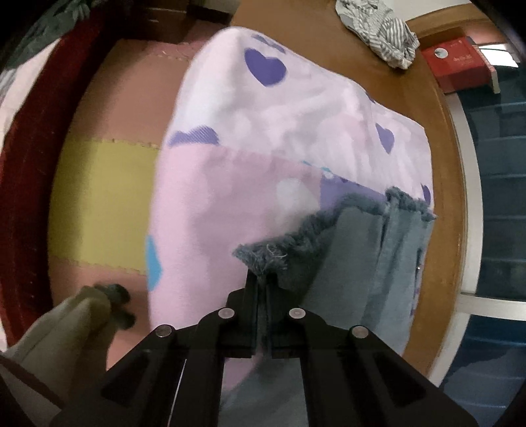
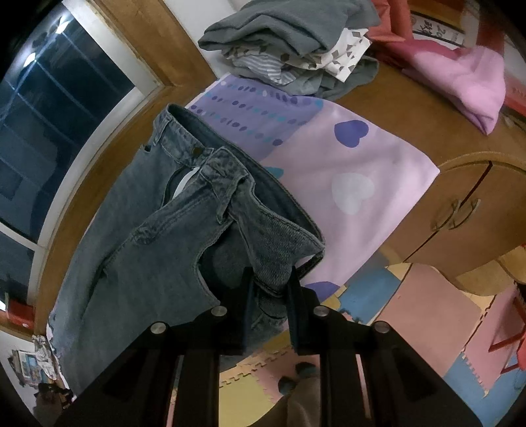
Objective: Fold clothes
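Observation:
Blue-grey jeans [image 2: 138, 236] lie on a pink sheet with hearts [image 2: 361, 170] spread over a wooden table. In the right wrist view the waistband with its brass button faces me, and my right gripper [image 2: 270, 289] is shut on the bunched waistband at the near edge. In the left wrist view the frayed leg hems [image 1: 345, 223] show, and my left gripper [image 1: 262, 279] is shut on one frayed hem corner, held a little above the sheet [image 1: 263, 115]. The legs run away to the right.
A pile of grey and patterned clothes [image 2: 292, 46] and a folded pink garment [image 2: 466, 82] lie on the table's far side. A striped garment [image 1: 378, 29] and a red box [image 1: 457, 62] sit beyond the sheet. Coloured foam floor mats [image 2: 411, 312] lie below.

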Motion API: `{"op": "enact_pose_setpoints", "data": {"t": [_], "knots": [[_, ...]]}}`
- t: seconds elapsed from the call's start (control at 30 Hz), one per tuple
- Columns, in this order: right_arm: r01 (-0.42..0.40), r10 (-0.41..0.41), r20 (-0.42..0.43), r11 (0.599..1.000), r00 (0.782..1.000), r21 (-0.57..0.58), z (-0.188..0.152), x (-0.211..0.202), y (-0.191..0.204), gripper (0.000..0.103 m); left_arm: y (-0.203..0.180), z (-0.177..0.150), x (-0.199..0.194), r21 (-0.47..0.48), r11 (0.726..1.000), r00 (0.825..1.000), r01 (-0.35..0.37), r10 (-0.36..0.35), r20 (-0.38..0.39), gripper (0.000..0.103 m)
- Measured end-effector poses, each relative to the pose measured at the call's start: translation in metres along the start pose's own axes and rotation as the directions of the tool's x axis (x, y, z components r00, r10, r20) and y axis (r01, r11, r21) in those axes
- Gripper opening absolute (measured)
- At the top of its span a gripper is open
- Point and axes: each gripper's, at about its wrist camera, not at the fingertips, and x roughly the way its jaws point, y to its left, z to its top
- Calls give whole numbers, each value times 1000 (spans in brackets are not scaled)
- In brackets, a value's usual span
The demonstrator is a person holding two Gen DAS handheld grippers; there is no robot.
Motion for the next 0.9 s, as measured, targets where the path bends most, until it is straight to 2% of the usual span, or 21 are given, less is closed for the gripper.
{"op": "enact_pose_setpoints", "data": {"t": [0.07, 0.17, 0.33, 0.47, 0.53, 0.67, 0.73, 0.83, 0.9], "knots": [[3, -3, 5, 1000, 1000, 1, 0, -1, 0, 17, 3, 5, -9, 15, 1000, 999, -17, 17, 28, 3], [28, -28, 14, 1000, 1000, -1, 0, -3, 0, 17, 9, 17, -22, 51, 995, 994, -80, 76, 74, 3], [118, -115, 49, 990, 992, -75, 2, -14, 11, 15, 41, 31, -29, -26, 984, 984, -178, 178, -7, 3], [147, -143, 52, 985, 988, -88, 3, -20, 16, 15, 50, 35, -32, -28, 976, 977, -215, 215, -3, 3], [148, -145, 40, 986, 989, -79, 4, -20, 15, 15, 53, 37, -29, -29, 977, 978, -210, 209, -25, 3], [100, -100, -5, 995, 995, -1, 5, -17, 4, 15, 50, 50, -25, -9, 988, 986, -153, 152, -63, 3], [26, -24, -25, 997, 999, 68, 9, -23, -2, 14, 42, 54, -29, -2, 994, 991, -113, 112, -73, 3], [-97, 99, -9, 991, 995, 91, 22, -46, 6, 14, 24, 55, -39, 31, 997, 994, -65, 67, -82, 3], [-133, 132, 19, 990, 991, 48, 31, -66, 22, 14, 9, 55, -46, 72, 997, 996, -41, 46, -76, 3]]}}
